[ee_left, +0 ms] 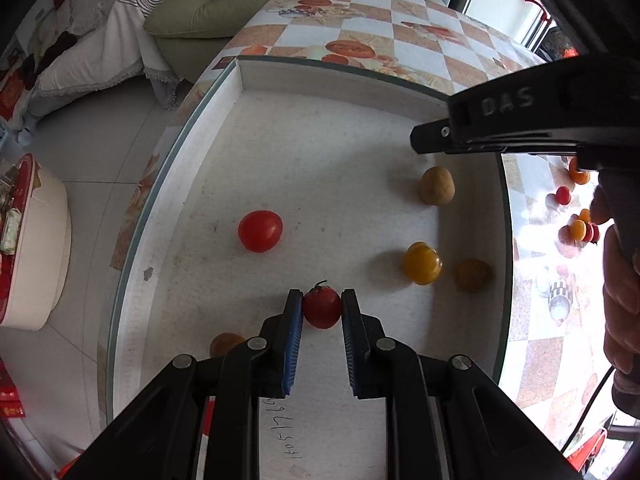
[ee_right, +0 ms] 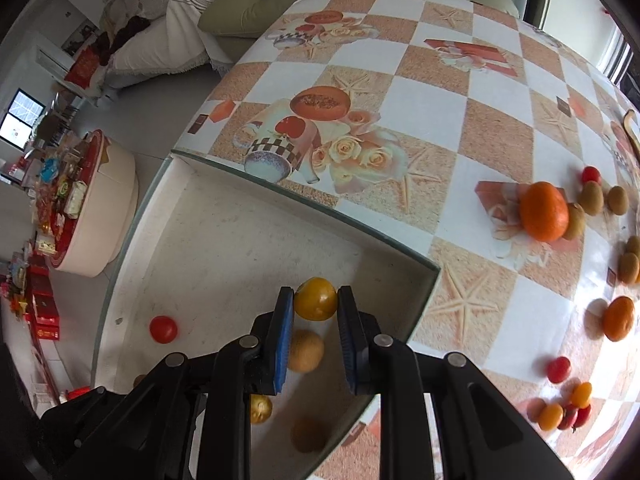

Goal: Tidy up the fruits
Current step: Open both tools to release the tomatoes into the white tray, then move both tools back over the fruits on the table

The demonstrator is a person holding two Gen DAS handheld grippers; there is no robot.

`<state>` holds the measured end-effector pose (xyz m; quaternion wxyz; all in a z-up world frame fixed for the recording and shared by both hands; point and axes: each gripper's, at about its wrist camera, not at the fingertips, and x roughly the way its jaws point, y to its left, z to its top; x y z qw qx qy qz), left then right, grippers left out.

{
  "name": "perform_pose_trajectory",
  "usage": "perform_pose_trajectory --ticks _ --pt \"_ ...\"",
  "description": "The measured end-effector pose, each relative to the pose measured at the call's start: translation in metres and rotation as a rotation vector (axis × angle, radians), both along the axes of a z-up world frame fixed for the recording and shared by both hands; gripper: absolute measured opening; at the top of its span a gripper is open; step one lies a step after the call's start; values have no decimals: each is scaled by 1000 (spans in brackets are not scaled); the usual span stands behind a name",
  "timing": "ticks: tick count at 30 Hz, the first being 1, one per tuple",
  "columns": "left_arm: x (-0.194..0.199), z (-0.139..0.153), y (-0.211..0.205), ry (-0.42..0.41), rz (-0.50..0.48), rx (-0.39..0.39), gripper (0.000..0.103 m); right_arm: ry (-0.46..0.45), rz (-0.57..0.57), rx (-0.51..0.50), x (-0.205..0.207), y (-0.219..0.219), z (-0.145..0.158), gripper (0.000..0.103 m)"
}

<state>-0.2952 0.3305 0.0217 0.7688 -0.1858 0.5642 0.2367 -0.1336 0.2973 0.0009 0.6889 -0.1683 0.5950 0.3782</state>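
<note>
A checkered counter carries a white tray, two oranges, and scattered cherry tomatoes.

"DAS" stands on the right tongs' black body; handwritten digits on the tray floor are unclear.

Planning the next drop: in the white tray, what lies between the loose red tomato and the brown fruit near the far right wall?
Nothing: in the left wrist view, only bare tray floor lies between the red tomato and the brown fruit.

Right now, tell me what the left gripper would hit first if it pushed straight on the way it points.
Likely the white floor of the box. The left gripper is shut on a small red tomato and points steeply down; no other fruit looks to lie directly ahead, though depth is unclear.
</note>
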Motion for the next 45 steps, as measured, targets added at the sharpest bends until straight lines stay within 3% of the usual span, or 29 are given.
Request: perform_pose_trajectory --ticks 10,12,13,15,19,23,32,45 --pt "1 0 -4 11 -13 14 24 -24 45 -47 -6 6 -11 26" --pt "1 0 -4 9 -7 9 56 -13 44 -43 -5 6 -10 28" --pt "0 2 -5 5 0 27 77 -3 43 -39 -4 8 -10 30" --pt "-2 7 -7 -16 -4 56 78 0 43 -37 -4 9 -9 39" --pt "-3 5 -6 1 -2 37 78 -1 47 -20 -4 5 -4 63" --pt "-3 7 -6 18 6 47 78 59 52 42 -7 -1 8 86" --pt "3 23 -19 31 -25 82 78 49 -60 114 -2 -40 38 86" --pt "59 61 -73 -49 -177 104 78 -37 -282 27 23 -178 46 86"
